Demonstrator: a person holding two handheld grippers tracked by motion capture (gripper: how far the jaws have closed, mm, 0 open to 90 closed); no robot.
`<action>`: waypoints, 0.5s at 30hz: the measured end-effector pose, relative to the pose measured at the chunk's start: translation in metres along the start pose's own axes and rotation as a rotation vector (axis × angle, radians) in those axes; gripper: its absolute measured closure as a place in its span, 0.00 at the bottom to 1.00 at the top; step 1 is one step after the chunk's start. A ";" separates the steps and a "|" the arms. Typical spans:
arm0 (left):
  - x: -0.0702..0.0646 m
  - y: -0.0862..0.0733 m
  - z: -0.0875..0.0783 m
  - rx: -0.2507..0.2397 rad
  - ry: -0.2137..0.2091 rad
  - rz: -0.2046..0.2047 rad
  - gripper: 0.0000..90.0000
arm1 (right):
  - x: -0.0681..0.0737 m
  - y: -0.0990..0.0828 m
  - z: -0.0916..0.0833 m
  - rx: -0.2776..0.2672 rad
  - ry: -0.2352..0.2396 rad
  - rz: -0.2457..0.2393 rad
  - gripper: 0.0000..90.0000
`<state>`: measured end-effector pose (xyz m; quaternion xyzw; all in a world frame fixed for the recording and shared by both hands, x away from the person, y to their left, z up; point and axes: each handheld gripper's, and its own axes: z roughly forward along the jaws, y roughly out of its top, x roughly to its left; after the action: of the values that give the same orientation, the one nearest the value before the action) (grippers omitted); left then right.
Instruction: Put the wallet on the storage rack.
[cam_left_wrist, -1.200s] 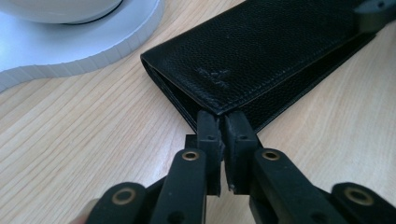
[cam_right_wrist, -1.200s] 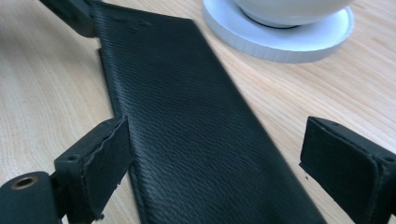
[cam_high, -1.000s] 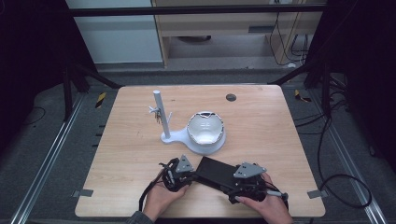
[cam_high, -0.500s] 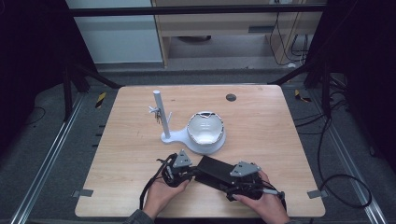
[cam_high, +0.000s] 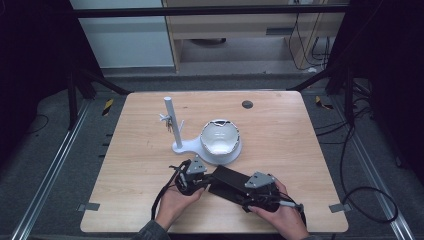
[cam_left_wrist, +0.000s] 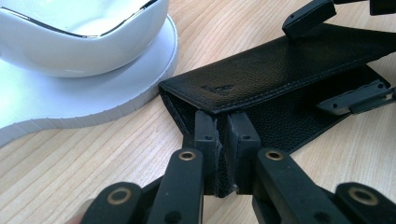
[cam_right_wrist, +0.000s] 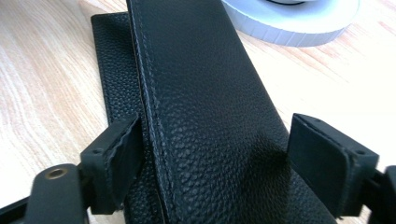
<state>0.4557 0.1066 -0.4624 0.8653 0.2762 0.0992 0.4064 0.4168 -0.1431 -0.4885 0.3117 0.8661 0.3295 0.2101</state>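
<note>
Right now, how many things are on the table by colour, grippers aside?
Black: 1, the leather case
White: 2, the stand with its post and the bowl
Total: 3

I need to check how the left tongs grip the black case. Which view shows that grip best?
The left gripper view: the left tongs are pinched shut on the flap edge of the black leather case, close up. The high view shows the case small between both hands. The right gripper view shows its grain, not that grip.

Grained, seemingly leather case (cam_left_wrist: 275, 70)
</note>
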 end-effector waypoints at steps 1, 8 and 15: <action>0.000 0.000 0.000 0.001 0.001 0.002 0.93 | 0.000 0.000 0.000 0.001 -0.001 0.001 0.22; -0.003 0.002 0.008 0.044 -0.019 0.019 0.94 | -0.001 0.002 0.000 0.009 -0.008 -0.001 0.26; 0.000 0.002 0.015 0.060 -0.012 0.025 0.94 | -0.004 0.002 -0.002 0.014 -0.007 0.011 0.30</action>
<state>0.4626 0.0956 -0.4709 0.8810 0.2658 0.0909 0.3806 0.4198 -0.1455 -0.4851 0.3191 0.8659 0.3236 0.2090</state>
